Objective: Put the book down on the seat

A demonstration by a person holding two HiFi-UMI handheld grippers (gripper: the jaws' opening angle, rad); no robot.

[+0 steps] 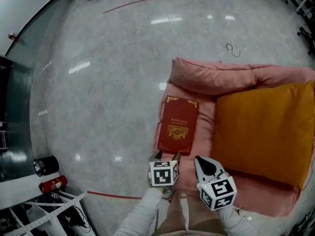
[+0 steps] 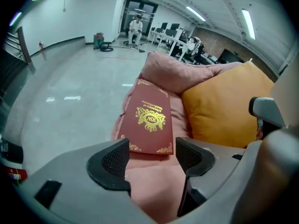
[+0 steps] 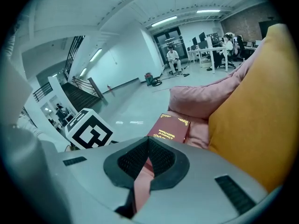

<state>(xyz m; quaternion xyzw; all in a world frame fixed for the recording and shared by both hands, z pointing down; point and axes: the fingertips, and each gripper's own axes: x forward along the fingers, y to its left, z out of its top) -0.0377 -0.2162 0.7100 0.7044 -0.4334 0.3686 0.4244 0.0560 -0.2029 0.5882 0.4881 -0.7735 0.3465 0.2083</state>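
the job looks done as far as these views show: the book (image 1: 178, 125) lies flat, cover up, on the pink seat (image 1: 256, 193), along its edge nearest the open floor, and neither tool has hold of it

the left hand-held gripper (image 2: 152, 160) stands wide open with nothing between its pads; only pink fabric shows in the gap. the book lies just ahead of its tips, clear of them, its near short edge facing the jaws and its length running straight away from them

the right hand-held gripper (image 3: 148, 160) is closed, its pads meeting at the tips, and it is empty. from it the book sits ahead and a little to the left, with the orange cushion (image 1: 263, 132) close on its right

what is left, by my reading, is at most drawing both tools back from the seat
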